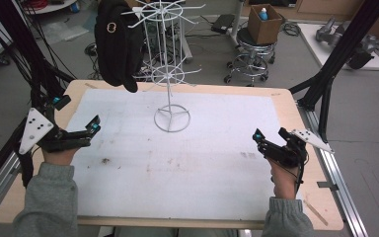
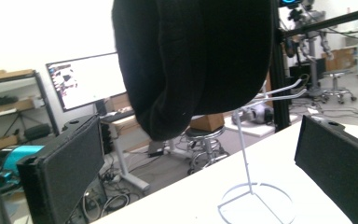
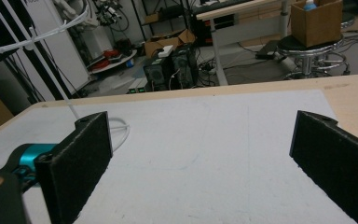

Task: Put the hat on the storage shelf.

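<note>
Black hat [image 1: 117, 42]: hangs on white wire rack [image 1: 170, 74], far-left, long axis vertical.
Nearer: left hand-held gripper [image 1: 94, 127], jaws wide, empty.
Right hand-held gripper [image 1: 259, 139]: wide, empty, well apart.

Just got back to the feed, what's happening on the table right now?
Nothing is being held. A person has a pair of tongs in each hand: the left tongs sit open at the left side of the white mat, aimed toward the rack, and the right tongs sit open at the right side. A white wire rack stands at the far middle of the mat with a black cap hanging from one of its upper arms. Neither pair touches the cap or the rack.
</note>
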The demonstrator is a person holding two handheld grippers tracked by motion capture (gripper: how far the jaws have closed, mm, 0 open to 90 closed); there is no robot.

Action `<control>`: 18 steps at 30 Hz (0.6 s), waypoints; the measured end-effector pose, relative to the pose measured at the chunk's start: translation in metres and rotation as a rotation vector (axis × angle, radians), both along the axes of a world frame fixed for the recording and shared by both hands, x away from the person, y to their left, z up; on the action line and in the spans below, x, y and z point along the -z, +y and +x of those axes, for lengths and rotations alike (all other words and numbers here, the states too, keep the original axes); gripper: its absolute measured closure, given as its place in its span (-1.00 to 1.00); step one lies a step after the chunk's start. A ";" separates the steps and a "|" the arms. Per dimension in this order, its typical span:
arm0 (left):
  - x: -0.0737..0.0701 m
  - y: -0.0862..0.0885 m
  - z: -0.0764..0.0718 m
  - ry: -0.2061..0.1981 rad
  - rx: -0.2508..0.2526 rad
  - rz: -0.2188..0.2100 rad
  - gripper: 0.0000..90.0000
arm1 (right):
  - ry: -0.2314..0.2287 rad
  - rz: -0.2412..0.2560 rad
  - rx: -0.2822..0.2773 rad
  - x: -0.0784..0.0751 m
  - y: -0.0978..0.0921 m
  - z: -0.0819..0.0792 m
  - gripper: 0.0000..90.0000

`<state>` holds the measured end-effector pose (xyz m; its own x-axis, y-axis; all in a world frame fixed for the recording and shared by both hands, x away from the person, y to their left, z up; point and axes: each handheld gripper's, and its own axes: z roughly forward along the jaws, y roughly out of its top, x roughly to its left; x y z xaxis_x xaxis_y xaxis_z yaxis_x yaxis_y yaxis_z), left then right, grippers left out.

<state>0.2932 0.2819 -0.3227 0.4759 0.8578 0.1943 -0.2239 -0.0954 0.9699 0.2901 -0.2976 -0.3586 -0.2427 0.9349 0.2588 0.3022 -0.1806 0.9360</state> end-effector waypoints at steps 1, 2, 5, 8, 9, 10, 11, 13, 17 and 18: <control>0.001 0.001 -0.001 0.007 -0.007 -0.001 -0.96 | -0.002 -0.001 0.000 0.000 0.000 0.000 -0.90; 0.003 0.003 -0.002 0.014 -0.010 0.000 -0.96 | -0.003 -0.002 -0.001 0.000 0.000 0.000 -0.90; 0.006 0.008 -0.005 0.031 -0.020 -0.012 -0.96 | -0.001 0.000 -0.003 0.000 0.001 0.000 -0.90; 0.007 0.013 -0.007 0.049 -0.025 -0.024 -0.96 | -0.007 0.003 -0.007 -0.001 0.001 0.000 -0.90; 0.008 0.013 -0.009 0.052 -0.029 -0.020 -0.96 | -0.007 0.002 -0.007 -0.001 0.001 0.001 -0.90; 0.008 0.014 -0.010 0.054 -0.032 -0.012 -0.96 | -0.006 0.000 -0.010 -0.001 0.001 0.001 -0.90; 0.009 0.015 -0.011 0.055 -0.033 -0.012 -0.96 | -0.004 -0.001 -0.010 -0.001 0.001 0.001 -0.90; 0.012 0.017 -0.014 0.060 -0.040 -0.006 -0.96 | 0.005 0.002 -0.008 0.000 0.001 0.002 -0.90; 0.021 0.022 -0.018 0.072 -0.028 -0.041 -0.96 | 0.003 0.003 -0.004 -0.001 0.001 0.000 -0.90; 0.025 0.024 -0.019 0.082 -0.032 -0.049 -0.96 | 0.002 0.003 -0.005 -0.001 0.001 0.000 -0.90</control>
